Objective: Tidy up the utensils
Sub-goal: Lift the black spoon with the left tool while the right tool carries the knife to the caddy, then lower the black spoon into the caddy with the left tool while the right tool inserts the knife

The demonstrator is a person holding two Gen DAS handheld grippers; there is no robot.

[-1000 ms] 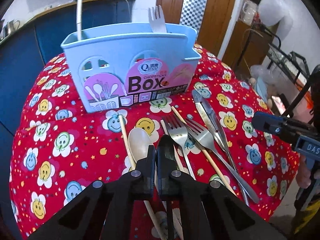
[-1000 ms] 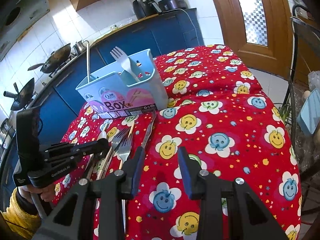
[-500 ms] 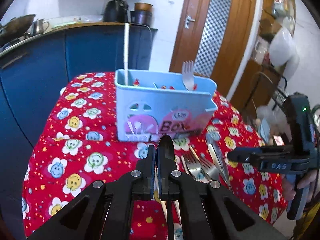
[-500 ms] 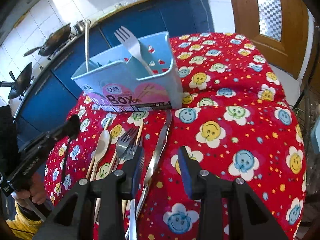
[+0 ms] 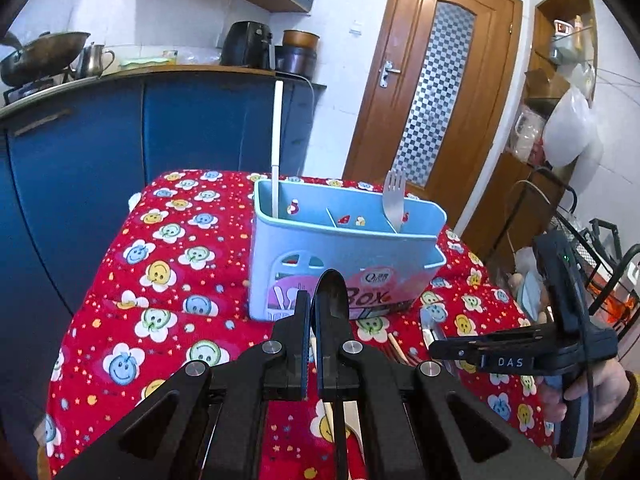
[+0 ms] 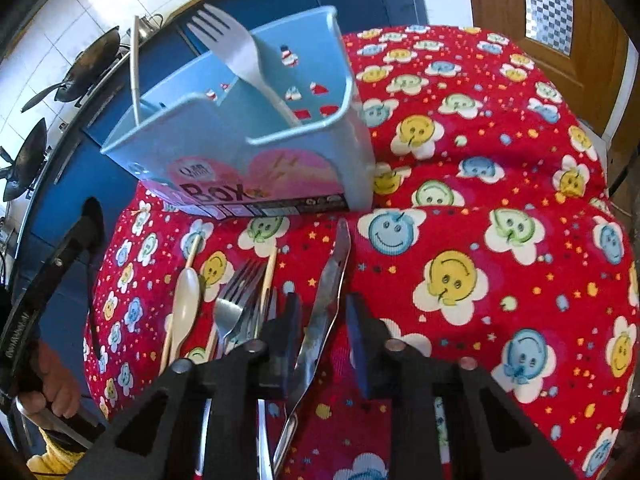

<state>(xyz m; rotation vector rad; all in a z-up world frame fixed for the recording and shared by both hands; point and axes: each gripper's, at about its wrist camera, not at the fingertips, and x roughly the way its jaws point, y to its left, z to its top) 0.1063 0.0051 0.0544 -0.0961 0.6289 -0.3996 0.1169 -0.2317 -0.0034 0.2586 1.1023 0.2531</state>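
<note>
Spoon (image 5: 330, 296), black, sits clamped in your left gripper (image 5: 311, 312) before the blue box (image 5: 344, 248); your right gripper (image 6: 322, 328), jaws just closing, straddles the knife (image 6: 326, 292) on the surface (image 6: 480, 220).

Home kitchen, wok (image 5: 44, 56) on stove, blue cabinets (image 5: 160, 128)
</note>
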